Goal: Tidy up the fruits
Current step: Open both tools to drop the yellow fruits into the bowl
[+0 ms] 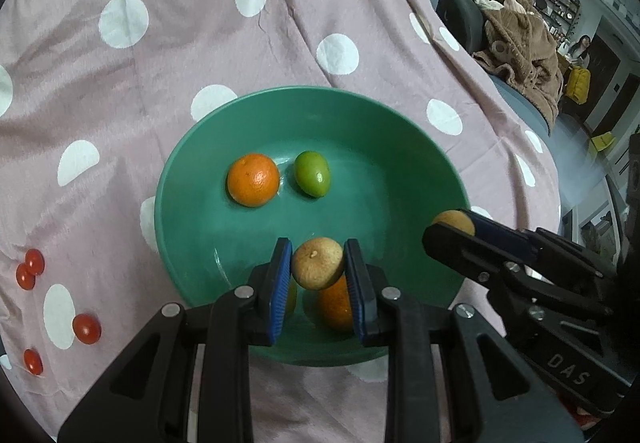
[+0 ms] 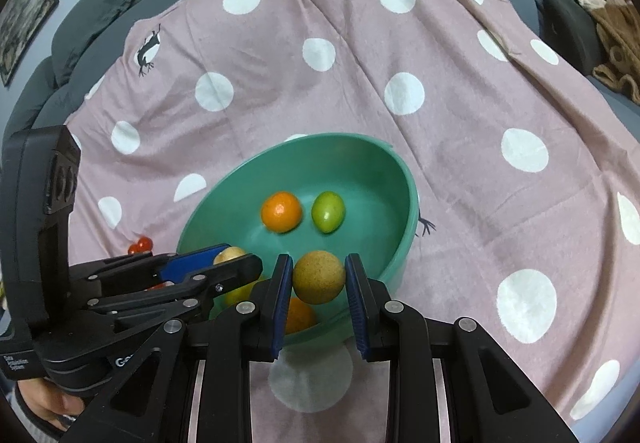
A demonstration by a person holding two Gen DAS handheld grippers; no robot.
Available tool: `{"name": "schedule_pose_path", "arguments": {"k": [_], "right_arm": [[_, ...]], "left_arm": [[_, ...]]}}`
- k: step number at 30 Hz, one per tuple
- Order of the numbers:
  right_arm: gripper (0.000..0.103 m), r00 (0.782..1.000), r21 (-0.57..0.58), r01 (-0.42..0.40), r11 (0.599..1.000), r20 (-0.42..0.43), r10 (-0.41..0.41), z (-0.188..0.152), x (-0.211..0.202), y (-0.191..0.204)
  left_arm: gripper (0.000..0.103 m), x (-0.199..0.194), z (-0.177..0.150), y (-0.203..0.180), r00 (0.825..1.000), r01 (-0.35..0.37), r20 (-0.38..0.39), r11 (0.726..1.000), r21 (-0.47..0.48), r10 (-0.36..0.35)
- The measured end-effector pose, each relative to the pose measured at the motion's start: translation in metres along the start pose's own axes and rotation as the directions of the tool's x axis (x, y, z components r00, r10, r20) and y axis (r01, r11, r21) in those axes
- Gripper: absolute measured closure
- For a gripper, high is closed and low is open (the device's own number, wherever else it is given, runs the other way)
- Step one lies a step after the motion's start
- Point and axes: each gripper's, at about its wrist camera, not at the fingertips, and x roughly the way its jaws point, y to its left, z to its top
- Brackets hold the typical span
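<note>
Both views ride on hand-held tools and look forward and steeply down along their two fingers at the green bowl (image 1: 404, 147), from close above its near rim.

The left wrist view sits over the bowl's near edge, slightly to the left; the right tool (image 1: 450, 229) enters at its right edge, beside the bowl's right rim.

The right wrist view looks from the bowl's near right side, with the left tool (image 2: 236, 257) at its left.

Both share the bowl's inside, the orange fruit (image 1: 253, 180) and green fruit (image 1: 312, 173) there, and the dotted pink cloth (image 1: 240, 55) around it.
</note>
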Motion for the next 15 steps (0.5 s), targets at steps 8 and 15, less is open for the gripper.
{"name": "schedule_pose_path", "arguments": {"k": [8, 15], "right_arm": [[0.074, 0.999, -0.011, 0.031, 0.999, -0.01, -0.031, 0.001, 0.0, 0.004], [0.064, 0.998, -0.029, 0.06, 0.998, -0.007, -0.06, 0.002, -0.007, 0.008]], "left_arm": [[0.073, 0.001, -0.003, 0.006, 1.0, -0.01, -0.024, 0.999, -0.033, 0.009], [0.046, -0.008, -0.007, 0.007, 1.0, -0.016, -0.01, 0.999, -0.048, 0.015]]}}
